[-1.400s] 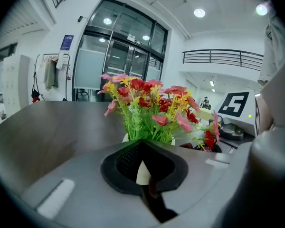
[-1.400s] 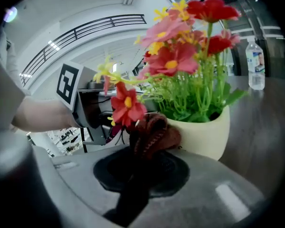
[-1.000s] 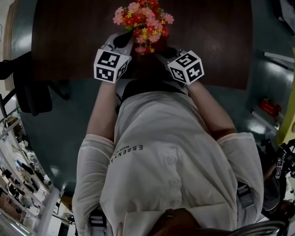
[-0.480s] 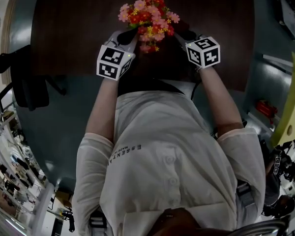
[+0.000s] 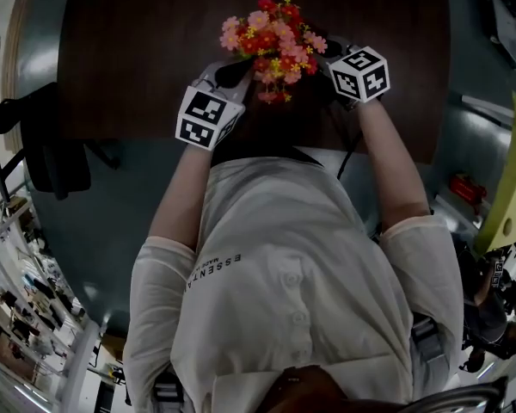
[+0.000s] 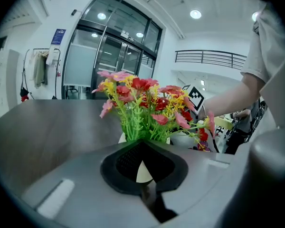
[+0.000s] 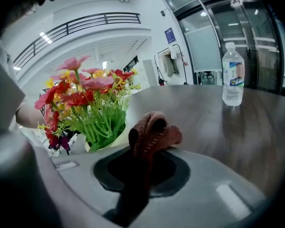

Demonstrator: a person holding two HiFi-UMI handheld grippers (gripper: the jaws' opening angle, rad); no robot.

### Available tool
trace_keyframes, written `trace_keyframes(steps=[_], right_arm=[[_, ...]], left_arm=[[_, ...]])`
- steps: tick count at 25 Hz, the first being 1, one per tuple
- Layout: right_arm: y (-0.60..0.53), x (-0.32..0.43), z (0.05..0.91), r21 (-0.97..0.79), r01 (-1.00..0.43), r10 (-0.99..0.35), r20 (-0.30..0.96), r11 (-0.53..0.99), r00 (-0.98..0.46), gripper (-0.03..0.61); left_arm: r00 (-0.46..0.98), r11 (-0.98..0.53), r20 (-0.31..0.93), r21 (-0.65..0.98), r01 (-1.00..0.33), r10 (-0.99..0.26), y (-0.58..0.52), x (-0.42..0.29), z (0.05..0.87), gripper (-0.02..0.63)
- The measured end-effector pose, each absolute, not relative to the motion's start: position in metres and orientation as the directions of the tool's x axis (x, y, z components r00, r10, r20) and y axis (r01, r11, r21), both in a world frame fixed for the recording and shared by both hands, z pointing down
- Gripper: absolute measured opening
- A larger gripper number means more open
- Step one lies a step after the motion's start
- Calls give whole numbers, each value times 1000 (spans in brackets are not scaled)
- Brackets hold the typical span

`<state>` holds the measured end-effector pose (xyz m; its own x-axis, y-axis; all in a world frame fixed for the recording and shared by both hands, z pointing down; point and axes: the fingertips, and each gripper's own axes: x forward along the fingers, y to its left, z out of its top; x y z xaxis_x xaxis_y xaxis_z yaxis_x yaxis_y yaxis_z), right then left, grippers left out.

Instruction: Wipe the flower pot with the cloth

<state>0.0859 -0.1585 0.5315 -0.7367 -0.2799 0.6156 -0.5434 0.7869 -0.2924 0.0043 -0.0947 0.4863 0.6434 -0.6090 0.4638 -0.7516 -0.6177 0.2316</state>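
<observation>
Two grippers flank the flowers on the dark table, and over the last second only one of them has really travelled. The right gripper has slid forward from the near table edge and round the right side of the flowers, while the left gripper has kept its station at the near left. The right gripper view shows its jaws pinched on the reddish-brown cloth, which bunches up above them. The cream flower pot sits just beyond and to the left, near the cloth but not clearly touching it. In the left gripper view the jaws are closed on a cream wedge that I take to be the pot's near rim, so that gripper seems to steady the pot. My reading is that the cloth is being carried along the pot's right flank, with a wiping pass under way or about to land; contact itself isn't visible. A water bottle stands well apart.
</observation>
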Motion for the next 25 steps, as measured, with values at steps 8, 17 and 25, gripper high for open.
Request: trace_keyframes(steps=[8, 17, 25], right_arm=[[-109, 100, 538, -285, -550, -285, 622, 785, -730, 52], [-76, 104, 539, -312, -484, -221, 605, 817, -765, 52], [-138, 128, 520, -190, -562, -347, 618, 805, -706, 52]], left_arm=[[642, -593, 454, 267, -760, -618, -96, 4, 487, 11], [638, -583, 434, 271, -766, -636, -96, 0, 486, 11], [646, -598, 440, 264, -757, -624, -95, 8, 487, 11]])
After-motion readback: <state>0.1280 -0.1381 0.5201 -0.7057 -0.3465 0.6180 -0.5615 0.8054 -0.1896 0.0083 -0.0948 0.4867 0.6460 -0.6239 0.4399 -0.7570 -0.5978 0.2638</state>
